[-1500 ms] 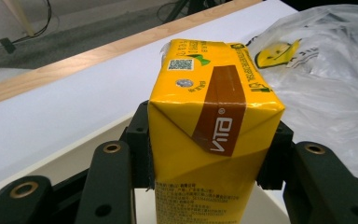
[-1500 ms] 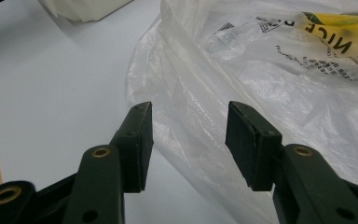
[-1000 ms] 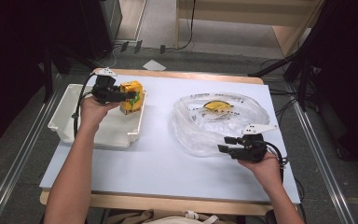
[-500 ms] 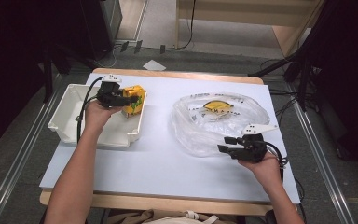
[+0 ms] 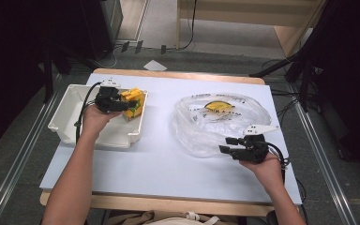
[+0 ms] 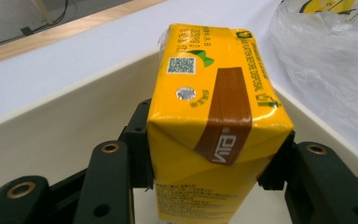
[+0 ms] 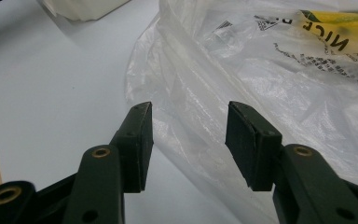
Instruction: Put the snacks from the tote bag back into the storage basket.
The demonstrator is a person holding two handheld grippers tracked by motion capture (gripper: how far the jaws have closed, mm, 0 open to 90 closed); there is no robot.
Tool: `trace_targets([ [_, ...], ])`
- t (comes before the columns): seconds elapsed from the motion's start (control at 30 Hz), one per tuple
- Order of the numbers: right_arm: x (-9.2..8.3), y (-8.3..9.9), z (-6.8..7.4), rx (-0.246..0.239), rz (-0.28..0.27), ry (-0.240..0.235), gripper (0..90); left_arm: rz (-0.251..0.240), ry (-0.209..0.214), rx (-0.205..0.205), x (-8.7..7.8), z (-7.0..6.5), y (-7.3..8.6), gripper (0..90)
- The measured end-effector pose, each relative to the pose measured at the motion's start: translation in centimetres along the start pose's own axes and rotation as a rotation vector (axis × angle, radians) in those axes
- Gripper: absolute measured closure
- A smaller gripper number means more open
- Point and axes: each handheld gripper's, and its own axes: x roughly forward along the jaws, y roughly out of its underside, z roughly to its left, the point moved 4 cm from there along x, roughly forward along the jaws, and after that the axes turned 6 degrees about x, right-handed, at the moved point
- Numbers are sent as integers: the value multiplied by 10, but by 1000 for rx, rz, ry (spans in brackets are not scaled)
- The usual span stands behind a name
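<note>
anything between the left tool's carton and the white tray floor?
Nothing visible. The left tool grips the yellow drink carton by its sides, inside the white tray near its right wall. The tray floor around the carton looks bare; the spot directly beneath is hidden.

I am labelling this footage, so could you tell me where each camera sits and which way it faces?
High view: above the person's side, looking forward and down on the table; both forearms enter from below.
Left gripper view: on the left gripper, looking along black jaws clamping a yellow carton over the white bin.
Right gripper view: on the right gripper, open jaws facing the plastic bag.
Shared: all views show the bag.
</note>
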Motion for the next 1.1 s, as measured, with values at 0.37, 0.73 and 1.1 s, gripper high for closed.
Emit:
trace_targets([
  [0.37, 1, -1, 0, -7, -1, -4, 526, 38, 3, 14, -5, -4, 9, 505],
  [0.73, 1, -1, 0, -6, -1, -4, 526, 66, -4, -12, -6, -3, 11, 386],
  [1.1, 1, -1, 0, -6, 0, -4, 526, 89, 37, -57, -23, -4, 18, 387],
])
